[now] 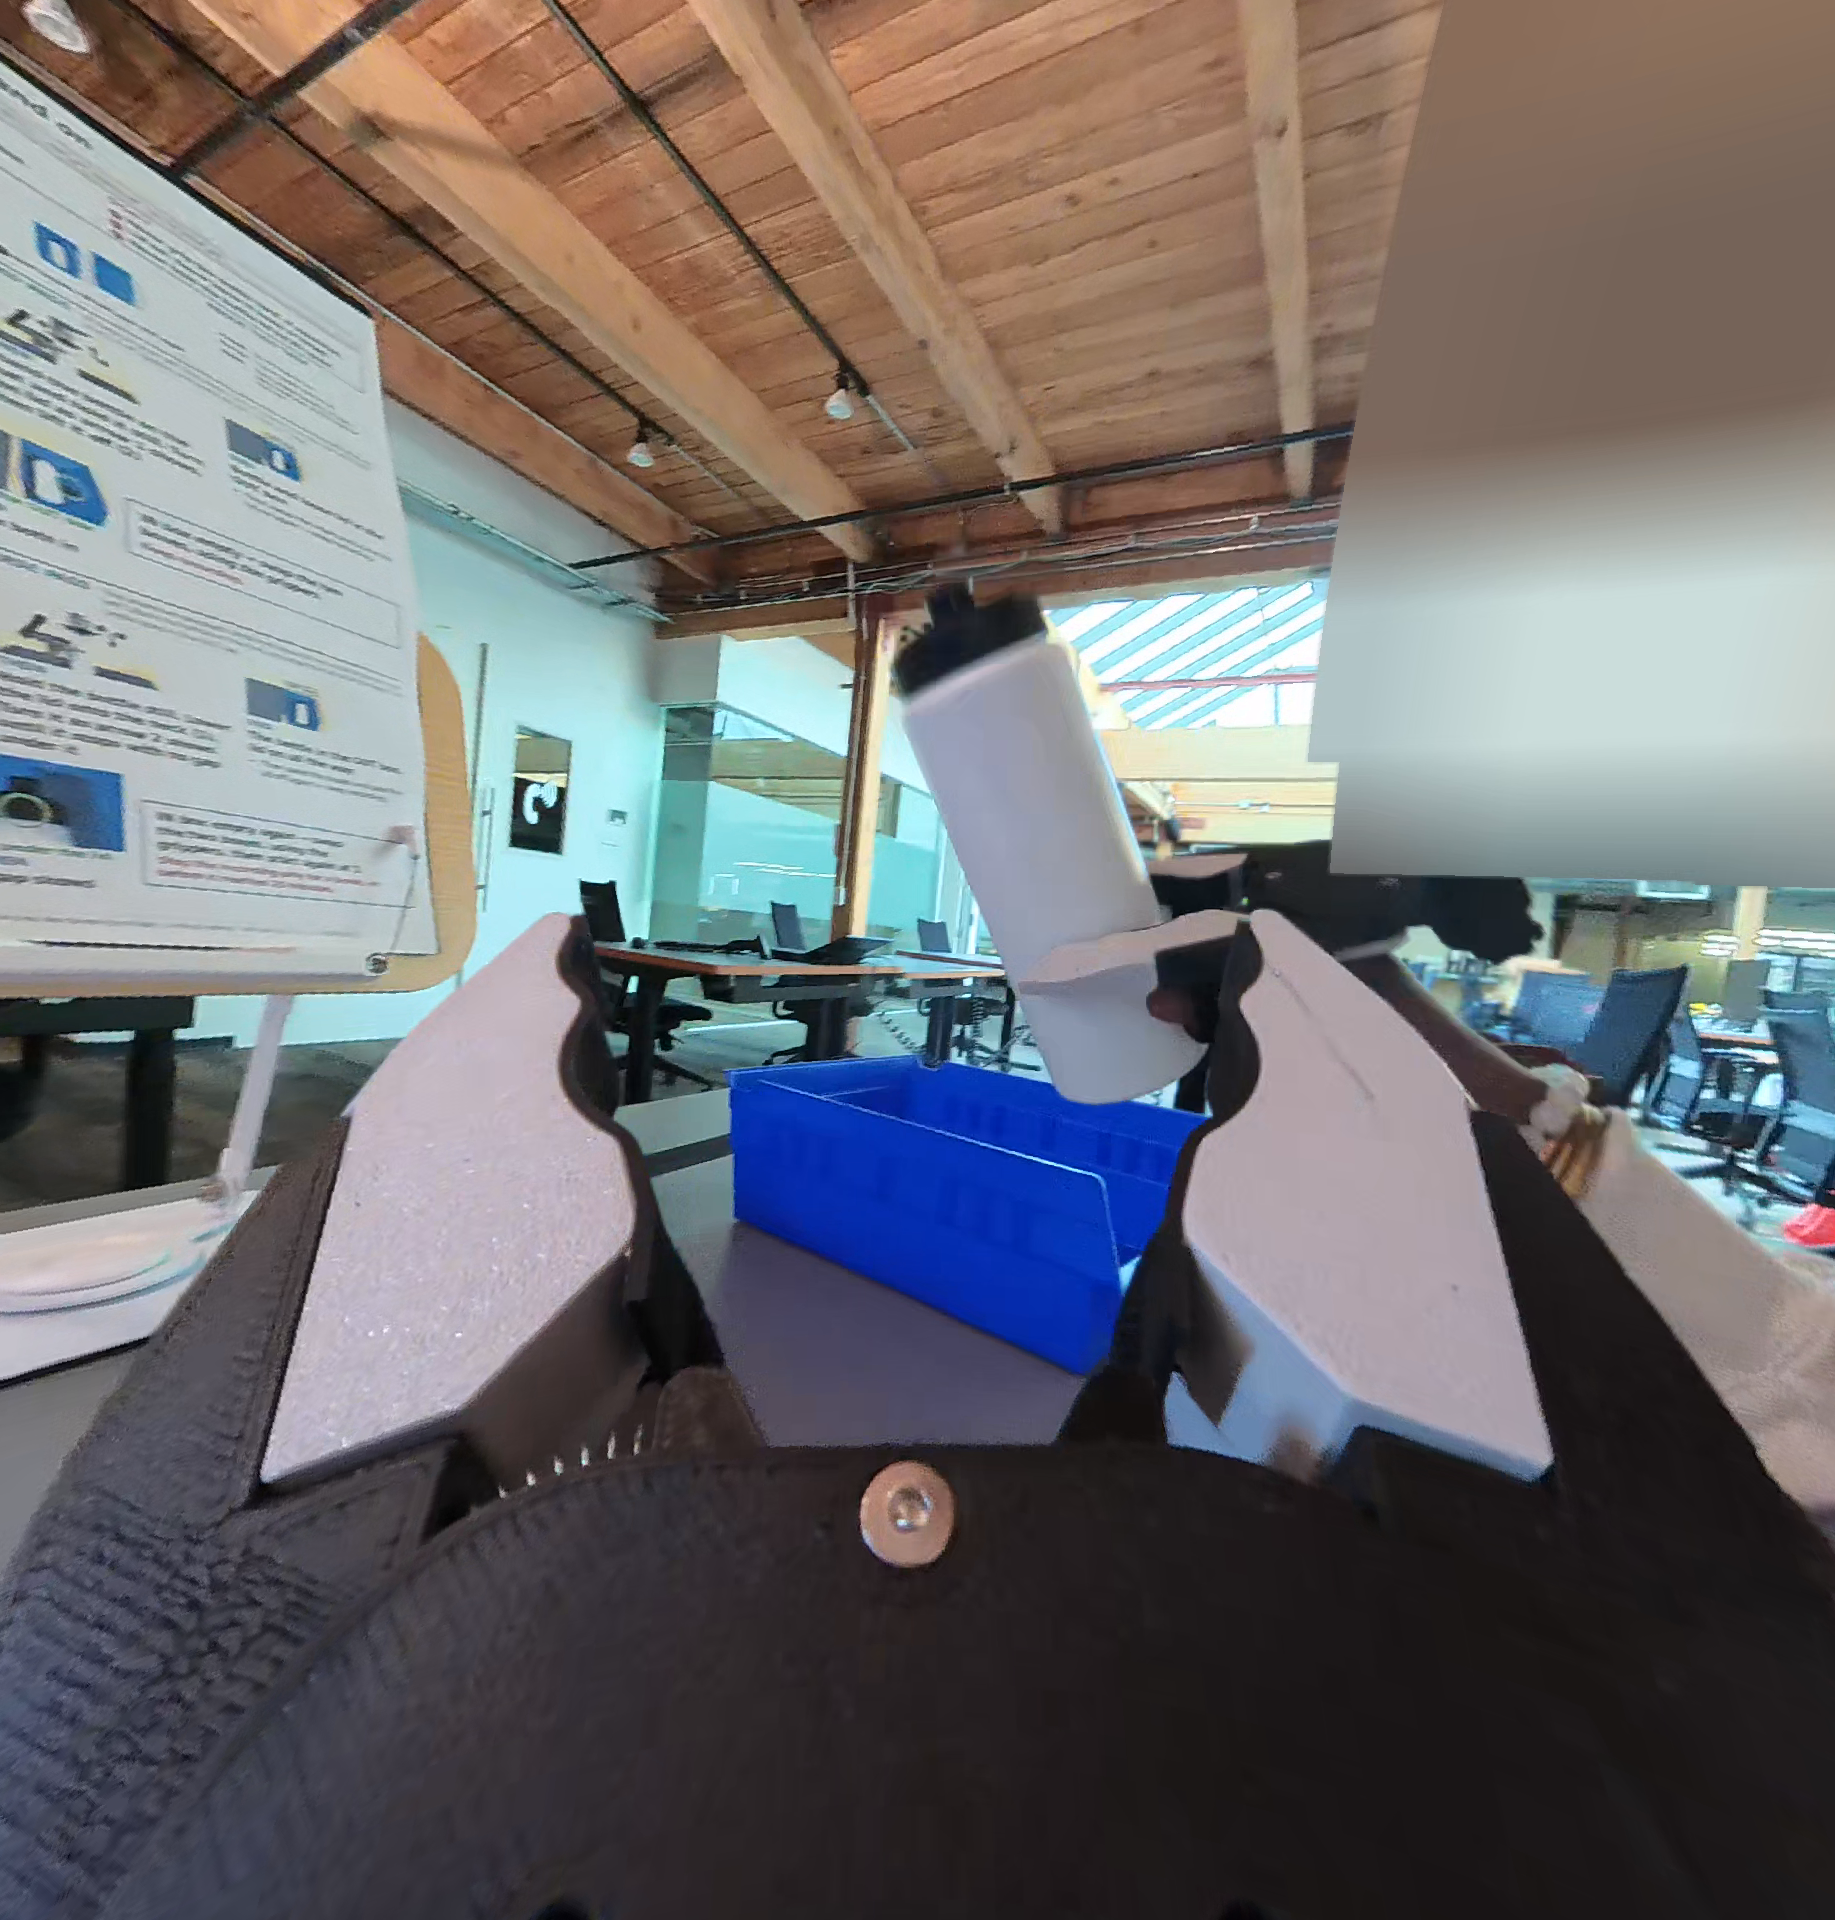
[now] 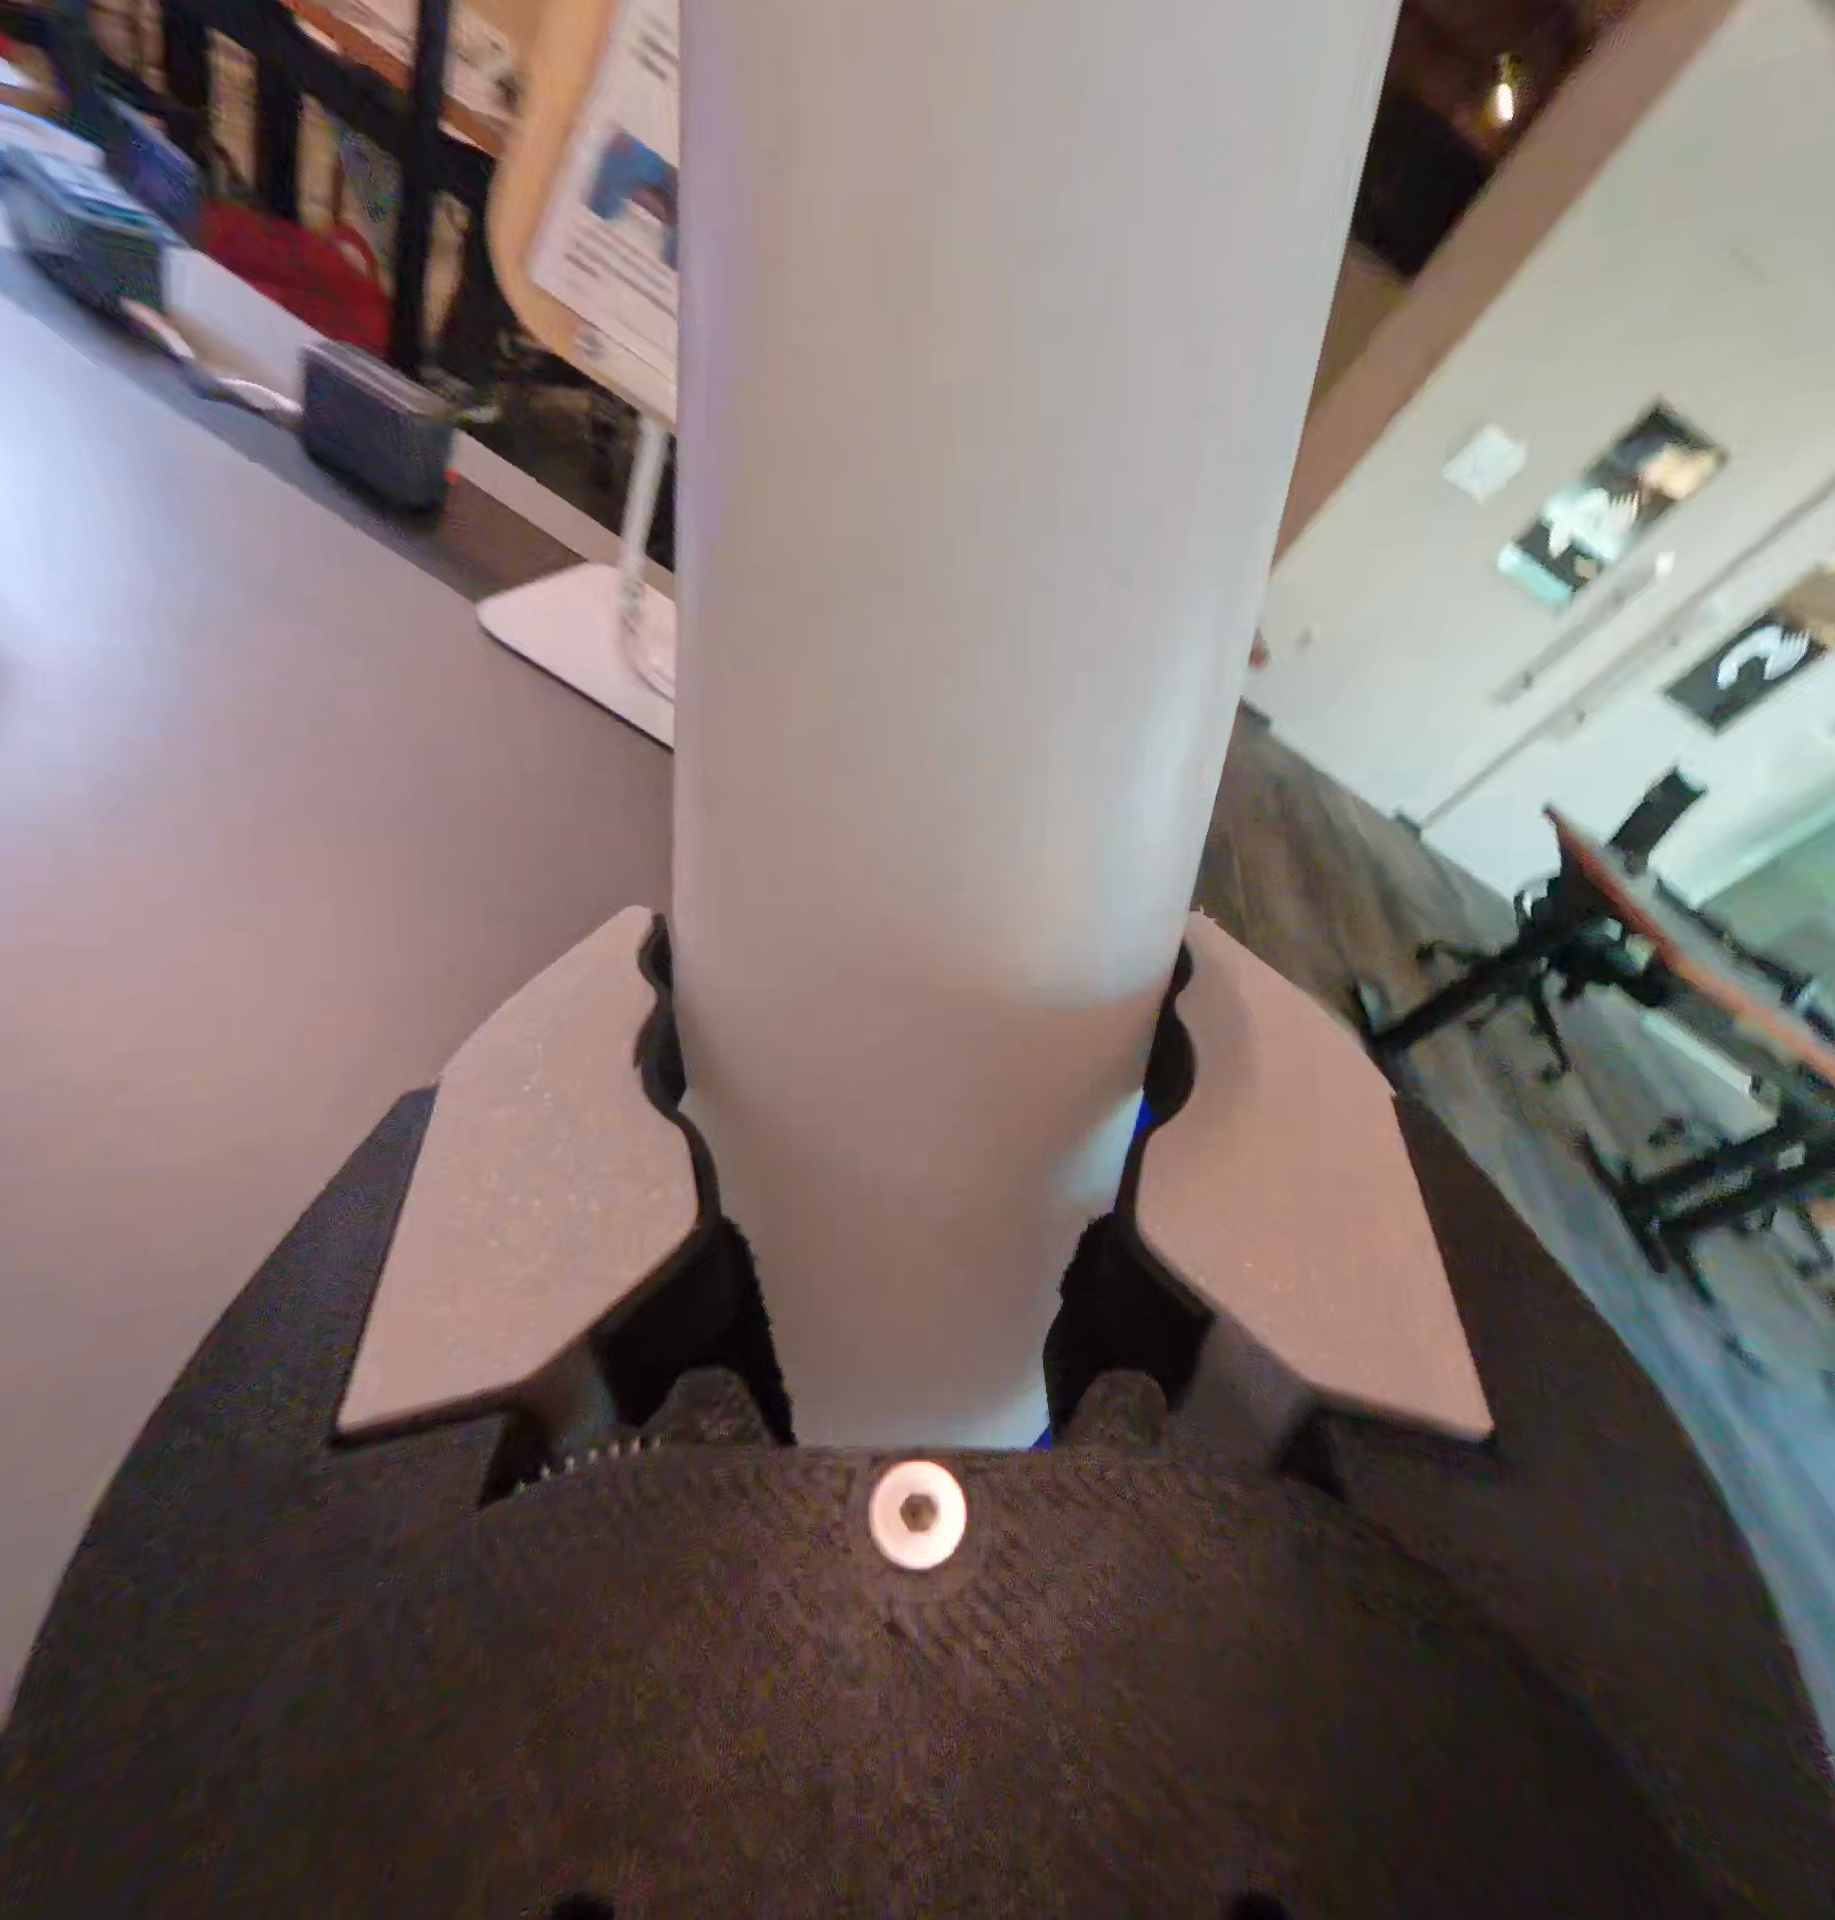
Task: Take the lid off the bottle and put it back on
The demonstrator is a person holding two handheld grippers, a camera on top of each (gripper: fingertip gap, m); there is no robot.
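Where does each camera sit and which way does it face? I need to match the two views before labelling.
Left wrist view: sits on the left gripper, looking forward and slightly up at the tilted white bottle with its black lid over a blue bin; its own open fingers show.
Right wrist view: sits on the right gripper, looking along the bottle it clamps near the base; its own fingers show.
Shared: the bottle, the right gripper, the instruction board.
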